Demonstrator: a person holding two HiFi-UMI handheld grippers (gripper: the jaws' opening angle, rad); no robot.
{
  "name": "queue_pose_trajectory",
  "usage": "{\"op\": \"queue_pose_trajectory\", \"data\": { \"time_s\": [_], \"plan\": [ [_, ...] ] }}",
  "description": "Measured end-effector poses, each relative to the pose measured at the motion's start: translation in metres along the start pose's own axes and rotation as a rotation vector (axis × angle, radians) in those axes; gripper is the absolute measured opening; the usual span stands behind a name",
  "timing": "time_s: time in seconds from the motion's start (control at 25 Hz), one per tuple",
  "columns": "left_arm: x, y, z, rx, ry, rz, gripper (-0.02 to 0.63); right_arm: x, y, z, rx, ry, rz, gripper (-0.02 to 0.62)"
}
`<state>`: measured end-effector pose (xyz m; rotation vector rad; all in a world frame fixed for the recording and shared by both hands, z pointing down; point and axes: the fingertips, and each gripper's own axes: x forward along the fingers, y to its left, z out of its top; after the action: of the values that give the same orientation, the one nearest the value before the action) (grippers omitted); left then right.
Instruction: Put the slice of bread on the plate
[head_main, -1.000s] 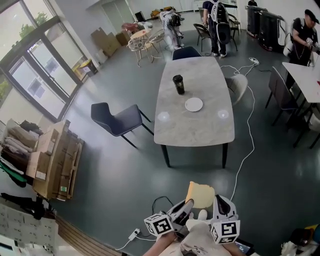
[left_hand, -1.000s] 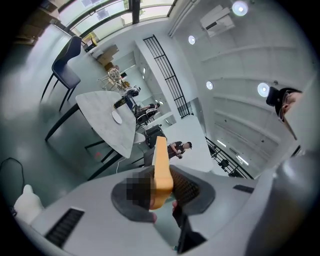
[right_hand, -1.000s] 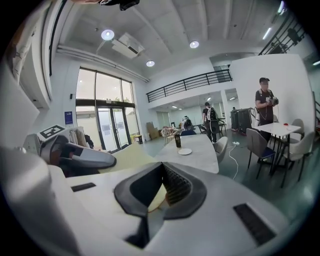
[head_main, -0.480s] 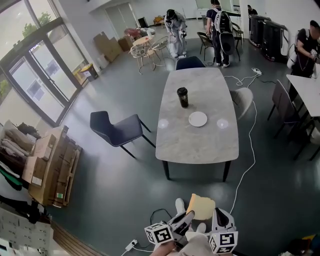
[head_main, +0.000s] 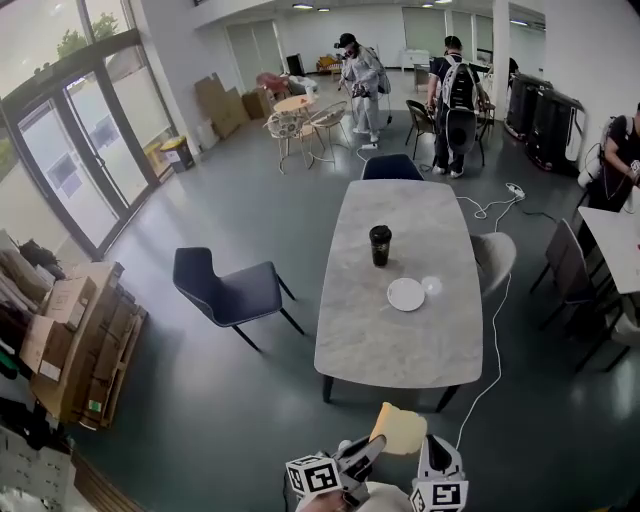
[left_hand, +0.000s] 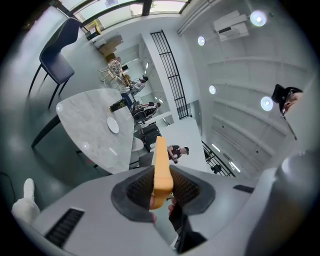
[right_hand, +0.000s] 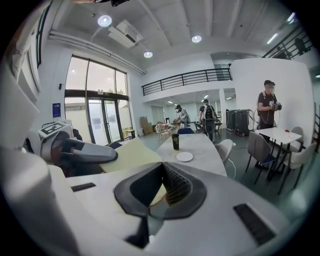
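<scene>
The slice of bread (head_main: 398, 428) is pale tan and is held low at the bottom of the head view, over the floor short of the table. My left gripper (head_main: 368, 452) is shut on it; in the left gripper view the bread (left_hand: 161, 165) stands edge-on between the jaws of this gripper (left_hand: 161, 189). The white plate (head_main: 406, 294) lies on the grey table (head_main: 360, 340), next to a black cup (head_main: 380, 245). My right gripper (head_main: 433, 458) hangs just right of the bread, shut on nothing (right_hand: 162, 189). The plate (right_hand: 184, 156) lies ahead.
A blue chair (head_main: 225, 290) stands left of the table, another (head_main: 390, 166) at its far end, a grey one (head_main: 494, 258) on the right. A white cable (head_main: 490, 350) runs over the floor. Cardboard boxes (head_main: 70, 340) are stacked left. People (head_main: 360, 70) stand at the back.
The view has moved toward the table and lifted, so the table and plate sit lower and nearer. Both grippers keep their places, the left still holding the bread.
</scene>
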<state>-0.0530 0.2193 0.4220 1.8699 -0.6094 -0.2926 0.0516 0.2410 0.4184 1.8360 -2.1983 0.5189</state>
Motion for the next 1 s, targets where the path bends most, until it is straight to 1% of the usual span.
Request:
{"op": "queue_pose_trajectory", "data": {
  "time_s": [0.16, 0.48, 0.6, 0.84, 1.0],
  "plan": [
    [0.001, 0.006, 0.044, 0.009, 0.003, -0.031, 0.097, 0.031, 0.018, 0.027, -0.007, -0.025, -0.023, 0.006],
    [-0.002, 0.034, 0.114, -0.016, 0.009, -0.050, 0.097, 0.095, 0.053, 0.055, -0.042, -0.026, -0.040, 0.006],
    [0.001, 0.043, 0.128, -0.025, 0.018, -0.061, 0.097, 0.109, 0.058, 0.064, -0.059, -0.041, -0.050, 0.006],
    [0.013, 0.050, 0.149, -0.025, 0.048, -0.087, 0.097, 0.126, 0.055, 0.068, -0.042, -0.033, -0.100, 0.006],
    [0.023, 0.058, 0.158, -0.032, 0.065, -0.079, 0.097, 0.141, 0.052, 0.066, -0.026, -0.021, -0.097, 0.006]
  ]
}}
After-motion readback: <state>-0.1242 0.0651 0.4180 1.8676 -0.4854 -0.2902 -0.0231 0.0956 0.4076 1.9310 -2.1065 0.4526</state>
